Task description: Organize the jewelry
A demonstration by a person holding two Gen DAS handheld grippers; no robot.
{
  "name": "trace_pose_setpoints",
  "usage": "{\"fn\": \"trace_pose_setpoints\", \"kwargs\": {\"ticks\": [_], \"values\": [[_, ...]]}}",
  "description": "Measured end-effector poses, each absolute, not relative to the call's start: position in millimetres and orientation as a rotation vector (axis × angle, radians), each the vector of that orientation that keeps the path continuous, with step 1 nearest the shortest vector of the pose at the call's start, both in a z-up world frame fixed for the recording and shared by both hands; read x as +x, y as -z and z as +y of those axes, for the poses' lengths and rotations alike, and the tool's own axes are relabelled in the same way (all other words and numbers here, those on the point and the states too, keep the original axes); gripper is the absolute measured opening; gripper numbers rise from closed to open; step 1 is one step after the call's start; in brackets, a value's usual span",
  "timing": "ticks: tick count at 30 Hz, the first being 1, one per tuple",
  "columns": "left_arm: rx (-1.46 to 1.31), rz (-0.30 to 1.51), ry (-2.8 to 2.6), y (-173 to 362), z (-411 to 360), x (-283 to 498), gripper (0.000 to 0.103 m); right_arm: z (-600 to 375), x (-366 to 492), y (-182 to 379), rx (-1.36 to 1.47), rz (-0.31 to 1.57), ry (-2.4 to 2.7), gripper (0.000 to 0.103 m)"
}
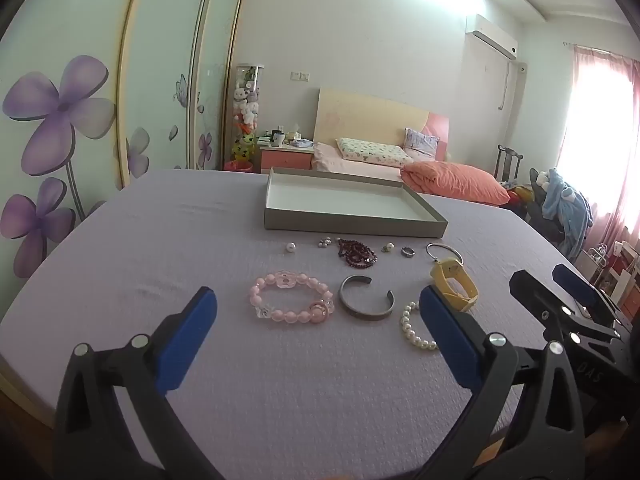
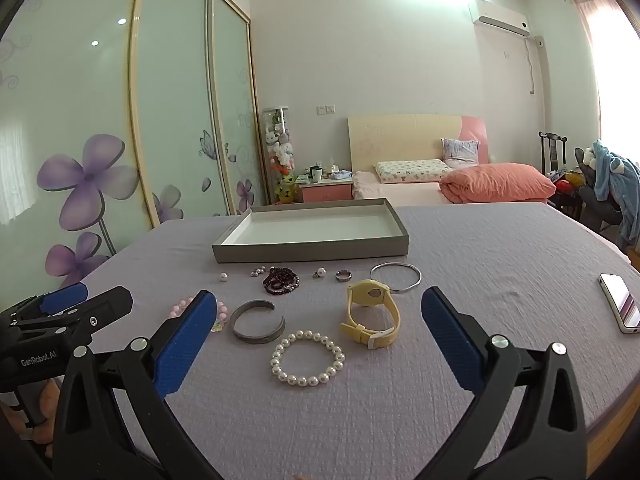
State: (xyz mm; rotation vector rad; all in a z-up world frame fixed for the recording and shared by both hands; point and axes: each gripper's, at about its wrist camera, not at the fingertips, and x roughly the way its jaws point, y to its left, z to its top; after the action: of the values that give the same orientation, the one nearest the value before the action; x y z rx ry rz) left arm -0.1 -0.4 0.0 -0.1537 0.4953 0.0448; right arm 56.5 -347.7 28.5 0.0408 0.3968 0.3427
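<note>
Jewelry lies spread on a lilac cloth in front of an empty grey tray (image 1: 352,224) (image 2: 312,250). A pink bead bracelet (image 1: 291,300), a grey metal cuff (image 1: 366,298) (image 2: 258,322), a white pearl bracelet (image 2: 307,358) (image 1: 414,330) and a yellow watch (image 2: 370,312) (image 1: 454,284) form the near row. Behind them lie dark red beads (image 1: 357,253) (image 2: 281,280), a thin silver bangle (image 2: 396,277) (image 1: 445,252), a ring (image 2: 343,276) and small pearl pieces. My left gripper (image 1: 318,308) is open, hovering short of the pink bracelet. My right gripper (image 2: 318,316) is open, above the pearl bracelet and watch.
A phone (image 2: 620,306) lies near the table's right edge. The right gripper (image 1: 560,292) shows at the right of the left wrist view, the left gripper (image 2: 76,304) at the left of the right wrist view. A bed and wardrobe stand behind the table.
</note>
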Motion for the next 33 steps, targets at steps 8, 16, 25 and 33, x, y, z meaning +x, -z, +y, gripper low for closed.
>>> {"fn": "trace_pose_setpoints", "kwargs": {"ticks": [8, 16, 25, 33], "values": [[-0.154, 0.501, -0.044, 0.1, -0.6, 0.2, 0.101, -348.4, 57.1, -28.4, 0.046, 0.400, -0.341, 0.102], [-0.154, 0.502, -0.045, 0.1, -0.4, 0.2, 0.101, -348.8, 57.0, -28.6, 0.048, 0.400, -0.341, 0.102], [-0.154, 0.503, -0.047, 0.1, -0.3, 0.1, 0.101, -349.5, 56.9, -27.5, 0.052, 0.402, -0.342, 0.102], [-0.156, 0.505, -0.046, 0.2, -0.1, 0.1, 0.101, -349.3, 57.9, -27.6, 0.053, 0.403, -0.342, 0.102]]}}
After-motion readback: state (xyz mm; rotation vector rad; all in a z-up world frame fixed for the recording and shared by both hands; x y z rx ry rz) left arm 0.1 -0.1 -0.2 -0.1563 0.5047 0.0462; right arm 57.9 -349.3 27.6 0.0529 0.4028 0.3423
